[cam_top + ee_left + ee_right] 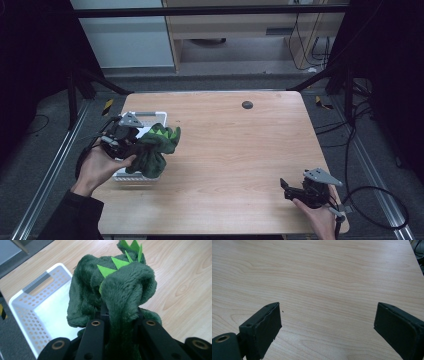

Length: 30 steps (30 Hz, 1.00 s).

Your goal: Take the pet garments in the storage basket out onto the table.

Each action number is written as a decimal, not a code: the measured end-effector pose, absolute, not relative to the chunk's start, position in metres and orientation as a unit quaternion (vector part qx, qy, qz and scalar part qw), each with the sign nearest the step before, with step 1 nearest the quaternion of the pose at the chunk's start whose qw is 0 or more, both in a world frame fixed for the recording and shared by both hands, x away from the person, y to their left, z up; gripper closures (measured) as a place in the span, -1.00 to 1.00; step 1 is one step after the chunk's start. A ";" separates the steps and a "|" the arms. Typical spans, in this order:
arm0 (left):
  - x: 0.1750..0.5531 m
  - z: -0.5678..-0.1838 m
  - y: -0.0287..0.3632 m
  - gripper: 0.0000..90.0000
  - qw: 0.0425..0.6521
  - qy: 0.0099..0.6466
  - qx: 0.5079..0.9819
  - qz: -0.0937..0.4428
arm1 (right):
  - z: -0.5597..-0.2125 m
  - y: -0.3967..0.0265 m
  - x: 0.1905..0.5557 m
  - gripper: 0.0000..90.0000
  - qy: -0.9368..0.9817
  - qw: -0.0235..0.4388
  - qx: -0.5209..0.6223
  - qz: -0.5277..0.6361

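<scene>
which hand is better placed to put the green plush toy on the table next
Left. The left hand-held gripper is shut on the plush toy, beside the white basket. The right hand-held gripper stands open and bare at the table's far near corner.

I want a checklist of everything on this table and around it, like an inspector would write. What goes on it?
Surface: wooden table, pale grain, with a small dark round spot near the far edge.
Job's things: green plush toy with bright green felt spikes, hanging over the edge of a white perforated basket at the table's left side.
Clutter: nothing seen.
Grippers: left gripper shut on the green plush toy, fabric pinched between its jaws; right gripper open, jaws wide apart above bare wood near the front right corner.
Cables: a black cable trails from the right gripper; more cables lie on the floor at right.
Surroundings: grey floor, metal rails on both sides, pale cabinets behind.
</scene>
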State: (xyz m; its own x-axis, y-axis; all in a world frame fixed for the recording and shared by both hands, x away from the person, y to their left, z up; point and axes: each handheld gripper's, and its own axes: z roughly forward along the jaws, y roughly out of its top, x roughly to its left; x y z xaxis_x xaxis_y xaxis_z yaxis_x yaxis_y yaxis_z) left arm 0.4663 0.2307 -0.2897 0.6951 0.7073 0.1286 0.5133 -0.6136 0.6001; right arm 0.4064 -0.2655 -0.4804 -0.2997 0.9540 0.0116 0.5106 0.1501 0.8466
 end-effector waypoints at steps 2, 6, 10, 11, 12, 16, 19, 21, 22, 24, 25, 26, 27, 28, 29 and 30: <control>0.463 -0.288 0.222 0.76 0.272 0.335 0.884 0.179 | -0.480 -0.266 0.407 -0.83 0.704 0.283 0.519 0.393; 0.460 -0.286 0.214 0.76 0.274 0.322 0.889 0.176 | -0.480 -0.266 0.406 -0.83 0.703 0.283 0.520 0.394; 0.459 -0.287 0.205 0.76 0.276 0.311 0.893 0.172 | -0.480 -0.266 0.406 -0.83 0.703 0.283 0.520 0.395; 0.459 -0.287 0.203 0.76 0.276 0.308 0.894 0.170 | -0.480 -0.266 0.406 -0.83 0.703 0.284 0.519 0.395; 0.459 -0.288 0.201 0.76 0.275 0.307 0.895 0.169 | -0.480 -0.266 0.406 -0.83 0.703 0.283 0.520 0.395; 0.460 -0.290 0.194 0.76 0.276 0.300 0.898 0.165 | -0.480 -0.266 0.406 -0.83 0.702 0.282 0.521 0.396; 0.461 -0.292 0.187 0.76 0.273 0.292 0.903 0.160 | -0.479 -0.266 0.406 -0.83 0.701 0.280 0.522 0.398; 0.462 -0.294 0.180 0.76 0.271 0.285 0.906 0.156 | -0.479 -0.266 0.406 -0.83 0.700 0.281 0.522 0.398; 0.462 -0.294 0.180 0.76 0.271 0.285 0.906 0.156 | -0.479 -0.266 0.406 -0.83 0.700 0.281 0.522 0.398; 0.462 -0.295 0.173 0.76 0.268 0.277 0.910 0.153 | -0.479 -0.266 0.406 -0.83 0.701 0.282 0.521 0.398; 0.462 -0.296 0.171 0.76 0.267 0.274 0.911 0.152 | -0.479 -0.267 0.406 -0.84 0.701 0.283 0.520 0.397; 0.462 -0.296 0.171 0.76 0.267 0.274 0.911 0.152 | -0.479 -0.267 0.406 -0.84 0.701 0.283 0.520 0.397; 0.463 -0.297 0.167 0.76 0.266 0.271 0.913 0.151 | -0.479 -0.267 0.406 -0.84 0.701 0.286 0.518 0.397; 0.463 -0.297 0.167 0.76 0.266 0.271 0.913 0.151 | -0.479 -0.267 0.406 -0.84 0.701 0.287 0.518 0.397; 0.463 -0.298 0.163 0.76 0.264 0.268 0.915 0.149 | -0.479 -0.267 0.406 -0.84 0.701 0.287 0.518 0.397; 0.463 -0.298 0.163 0.76 0.264 0.268 0.915 0.149 | -0.479 -0.267 0.406 -0.84 0.701 0.287 0.518 0.397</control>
State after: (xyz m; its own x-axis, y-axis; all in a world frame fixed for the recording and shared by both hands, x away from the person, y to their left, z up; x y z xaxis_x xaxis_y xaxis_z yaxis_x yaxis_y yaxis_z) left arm 0.4634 0.1629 -0.2983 0.8120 0.5690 0.1304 0.4120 -0.7168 0.5625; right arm 0.4059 -0.2671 -0.4792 -0.2983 0.9544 0.0097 0.4987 0.1472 0.8542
